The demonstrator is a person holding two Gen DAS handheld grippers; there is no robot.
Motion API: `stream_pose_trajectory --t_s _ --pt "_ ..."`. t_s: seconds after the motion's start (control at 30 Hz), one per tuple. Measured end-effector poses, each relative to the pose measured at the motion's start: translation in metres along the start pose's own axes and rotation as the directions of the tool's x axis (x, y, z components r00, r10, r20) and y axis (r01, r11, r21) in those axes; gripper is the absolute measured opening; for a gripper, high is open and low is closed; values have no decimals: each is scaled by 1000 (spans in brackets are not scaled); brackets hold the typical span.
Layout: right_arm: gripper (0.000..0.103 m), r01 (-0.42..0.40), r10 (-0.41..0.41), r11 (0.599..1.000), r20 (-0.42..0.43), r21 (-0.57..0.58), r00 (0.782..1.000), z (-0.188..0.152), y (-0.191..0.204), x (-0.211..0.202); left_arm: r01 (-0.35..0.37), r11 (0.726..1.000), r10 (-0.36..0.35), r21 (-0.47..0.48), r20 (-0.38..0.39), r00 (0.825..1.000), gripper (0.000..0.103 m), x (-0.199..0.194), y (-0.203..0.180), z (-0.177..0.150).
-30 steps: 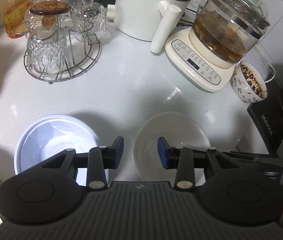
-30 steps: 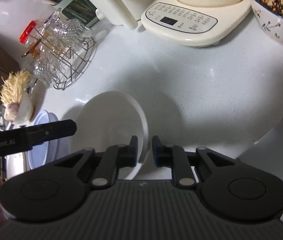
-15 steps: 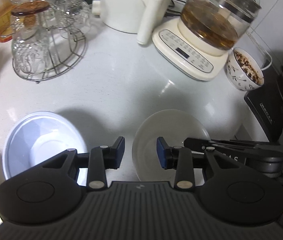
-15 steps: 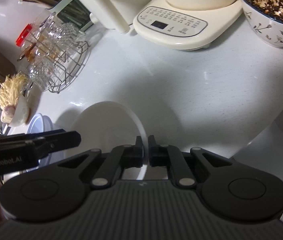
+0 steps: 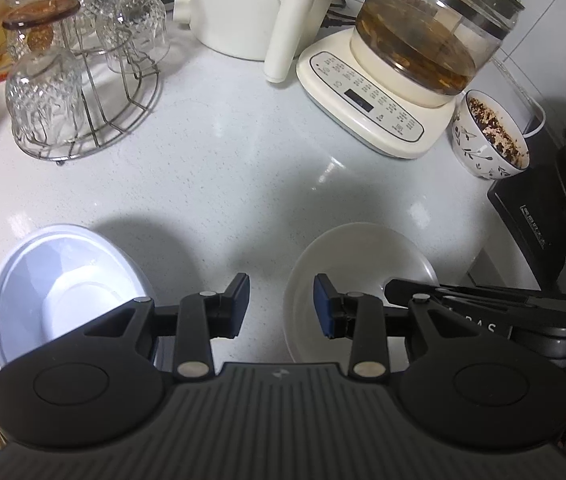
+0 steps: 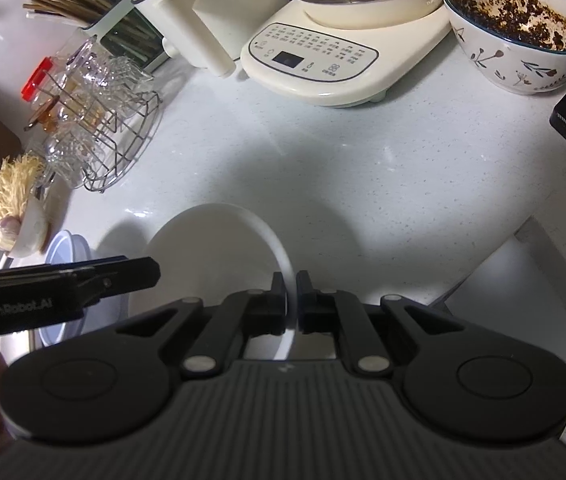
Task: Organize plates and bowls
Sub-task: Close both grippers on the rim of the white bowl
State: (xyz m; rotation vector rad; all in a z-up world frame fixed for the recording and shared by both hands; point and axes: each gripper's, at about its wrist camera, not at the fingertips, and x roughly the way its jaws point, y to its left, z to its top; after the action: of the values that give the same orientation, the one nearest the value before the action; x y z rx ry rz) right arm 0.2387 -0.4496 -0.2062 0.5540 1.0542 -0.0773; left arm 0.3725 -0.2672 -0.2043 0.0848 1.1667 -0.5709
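Smooth, glossy white bowl point(image 6: 219, 256), round and shallow, sitting near the front edge of the bench point(image 6: 363, 168), its thin right rim pinched between the black pads of the right tool point(image 6: 291, 304). Matte black, ribbed left tool point(image 5: 281, 304) hovering with jaws spread wide and gripping nothing, between the white bowl point(image 5: 359, 264) and a pale blue bowl point(image 5: 63, 280) with faceted walls, well apart on the left. Compared with a second ago, right tool now fully clamped on the rim instead of gaping beside it; left tool nearer the bench, bowls larger in its view. Speckled white stone bench, polished, catching lamp glare. Behind: wire rack point(image 5: 95, 120) of upturned cut-glass cups, cream kettle base point(image 5: 375, 100) with button panel under a glass pot of brown liquid, white appliance point(image 5: 259, 4) with cylindrical handle, patterned ceramic bowl point(image 5: 487, 136) crusted with dark crumbs, chopsticks point(image 6: 63, 4) in a holder, black box point(image 5: 543, 216) at right. White tiled wall beyond.
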Motion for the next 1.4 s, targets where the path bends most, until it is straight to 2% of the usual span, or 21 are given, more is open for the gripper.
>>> stream_pose_trajectory --t_s 0.07,0.13,0.2,0.37,0.77,1.17,1.4 --pt "8 -2 2 1000 0 6 1000 -1 -2 0 10 1000 -10 0 -8 1000 40 3 -1 0" --pt "8 -3 3 1000 -1 9 1000 -1 -2 -1 15 1000 -15 4 -14 1000 35 5 -2 -1" --pt "8 -2 2 1000 0 12 1000 -2 -1 0 7 1000 -7 9 -14 1000 21 6 -3 -1" --pt "8 -15 15 1000 2 22 1000 -3 -3 0 4 1000 -4 21 -15 1000 10 9 -5 -1" --pt "8 -24 23 1000 51 11 998 -1 10 -14 34 999 -34 13 30 999 10 -13 0 5" --pt "9 3 2 999 136 -35 991 1 41 -54 86 996 -86 6 84 993 10 -63 8 13" --pt "9 12 -7 999 182 -30 983 2 60 -73 111 993 -115 41 125 985 10 -92 12 18"
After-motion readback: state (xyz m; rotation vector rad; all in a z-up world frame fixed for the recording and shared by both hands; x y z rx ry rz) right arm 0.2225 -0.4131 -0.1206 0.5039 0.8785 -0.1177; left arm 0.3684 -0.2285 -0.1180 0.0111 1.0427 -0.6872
